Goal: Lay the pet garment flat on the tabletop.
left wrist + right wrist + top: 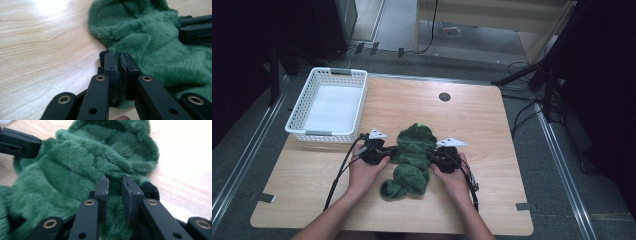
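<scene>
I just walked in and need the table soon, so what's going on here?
A person works a fuzzy green garment lying crumpled on the wooden table, one hand-held gripper at each side. The left hand-held gripper is pinched shut on its edge; the right hand-held gripper has fabric between its narrow-set jaws. A white basket stands beyond.

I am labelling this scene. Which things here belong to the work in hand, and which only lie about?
In the work:
- green fleece garment
- left gripper, shut on its edge
- right gripper, jaws around a fold

Lying about:
- white basket, apart from the garment
- table
</scene>
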### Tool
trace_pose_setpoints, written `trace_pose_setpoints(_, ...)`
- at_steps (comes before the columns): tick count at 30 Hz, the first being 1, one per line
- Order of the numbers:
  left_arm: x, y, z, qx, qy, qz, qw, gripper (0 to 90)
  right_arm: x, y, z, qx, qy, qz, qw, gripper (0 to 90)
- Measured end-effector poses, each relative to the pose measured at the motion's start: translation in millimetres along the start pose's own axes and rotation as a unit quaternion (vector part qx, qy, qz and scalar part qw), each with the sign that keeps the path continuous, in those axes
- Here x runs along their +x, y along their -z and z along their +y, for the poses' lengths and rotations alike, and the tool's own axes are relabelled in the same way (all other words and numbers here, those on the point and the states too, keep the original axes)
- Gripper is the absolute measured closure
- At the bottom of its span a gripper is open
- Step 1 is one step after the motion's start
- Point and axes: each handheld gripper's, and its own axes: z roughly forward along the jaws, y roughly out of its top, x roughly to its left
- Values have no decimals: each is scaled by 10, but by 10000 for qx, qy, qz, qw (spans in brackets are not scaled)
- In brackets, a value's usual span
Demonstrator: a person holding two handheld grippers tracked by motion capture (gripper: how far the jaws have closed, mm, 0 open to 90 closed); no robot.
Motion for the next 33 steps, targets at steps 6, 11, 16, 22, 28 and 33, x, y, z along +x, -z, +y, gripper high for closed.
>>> trace_pose_setpoints(6, 13, -106, 111, -118, 167, 210, 9996, 797, -76, -168, 156, -17, 125, -123, 9998, 758)
trace_pose_setpoints(11, -54, 222, 46, -543, 48, 169, 9984, 530, -1, 0, 204, -279, 161, -38, 9995, 667)
trace_pose_setpoints(16, -22, 538, -252, -624, -18, 77, 9980, 501, 238, 360, 238, -592, 302, 482, 9966, 605)
trace_pose_setpoints(22, -137, 708, -714, -672, 50, -270, 9974, 525, 651, 376, 149, -270, 861, 1190, 9888, 538)
trace_pose_setpoints(28, -303, 688, -823, -526, -283, -491, 9970, 541, 871, 188, -1, -53, 1414, 662, 9877, 871)
trace_pose_setpoints(33, -269, 736, -800, -641, -281, -525, 9962, 537, 773, 459, -81, -639, 1183, 396, 9901, 883)
